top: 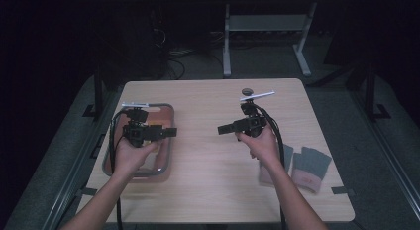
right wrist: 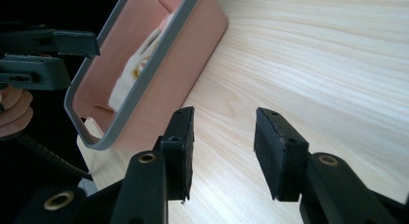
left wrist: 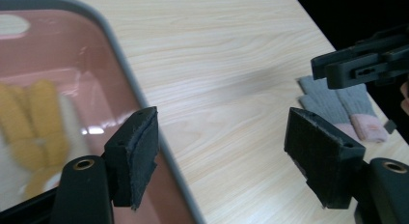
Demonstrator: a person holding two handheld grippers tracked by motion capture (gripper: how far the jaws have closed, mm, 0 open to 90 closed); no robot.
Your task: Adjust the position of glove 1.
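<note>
A pink bin with a grey rim stands at the table's left, and a yellow and white glove lies in it. A pair of grey gloves with pink cuffs lies flat at the table's right. My left gripper hovers over the bin with its jaws pointing right; the left gripper view shows it open with nothing between the pads. Above the table's middle, my right gripper points left toward the bin. In the right gripper view it stands open over bare wood, also with nothing in it.
A small dark round object sits by the table's far edge. Bare wood lies between the bin and the grey gloves. Beyond the table stand the white legs of another desk on a dark floor.
</note>
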